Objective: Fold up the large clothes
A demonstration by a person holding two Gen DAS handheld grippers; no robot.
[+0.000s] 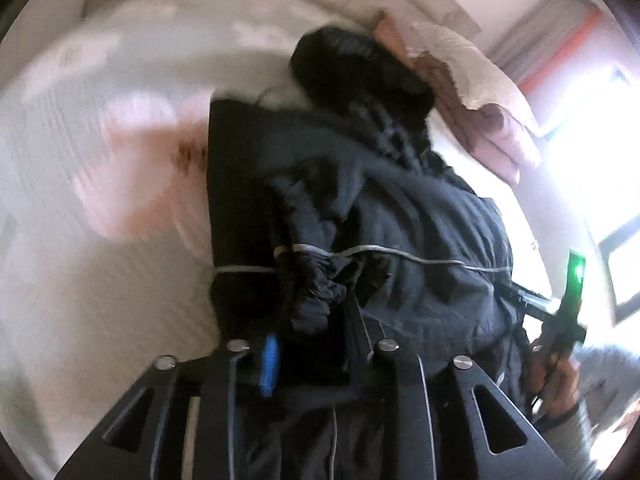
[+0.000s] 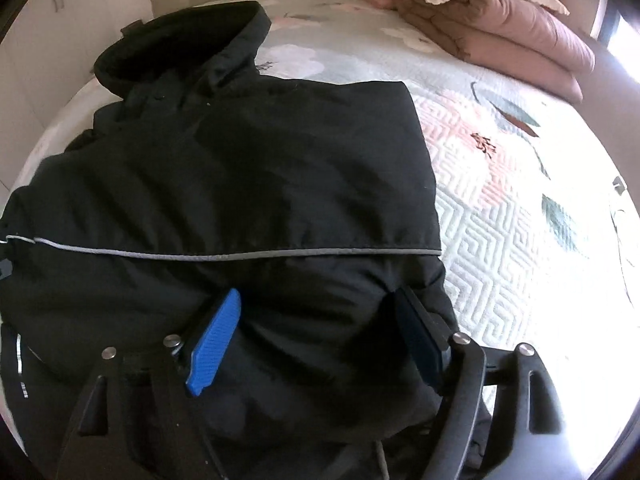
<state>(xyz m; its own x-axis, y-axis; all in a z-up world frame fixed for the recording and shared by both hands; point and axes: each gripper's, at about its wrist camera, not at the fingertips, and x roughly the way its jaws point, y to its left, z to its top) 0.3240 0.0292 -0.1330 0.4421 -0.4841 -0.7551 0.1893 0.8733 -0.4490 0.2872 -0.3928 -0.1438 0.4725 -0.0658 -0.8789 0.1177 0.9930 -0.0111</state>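
Note:
A large black hooded jacket (image 2: 248,184) with a grey reflective stripe lies on the bed, hood (image 2: 180,44) at the far end. My right gripper (image 2: 316,320) is open, its blue pads (image 2: 214,344) wide apart over the jacket's lower part. In the blurred left wrist view, my left gripper (image 1: 312,320) is shut on a bunched fold of the jacket (image 1: 400,216), a sleeve cuff (image 1: 316,292) between the fingers, held lifted above the bed. The other gripper's handle (image 1: 568,304) and the hand show at the right.
The jacket lies on a bed with a white and pink quilted cover (image 2: 500,200). Folded pink quilts (image 2: 512,36) with a cream cloth on top lie at the bed's far right. A bright window (image 1: 592,128) is on the right. White cabinets (image 2: 60,40) stand at the left.

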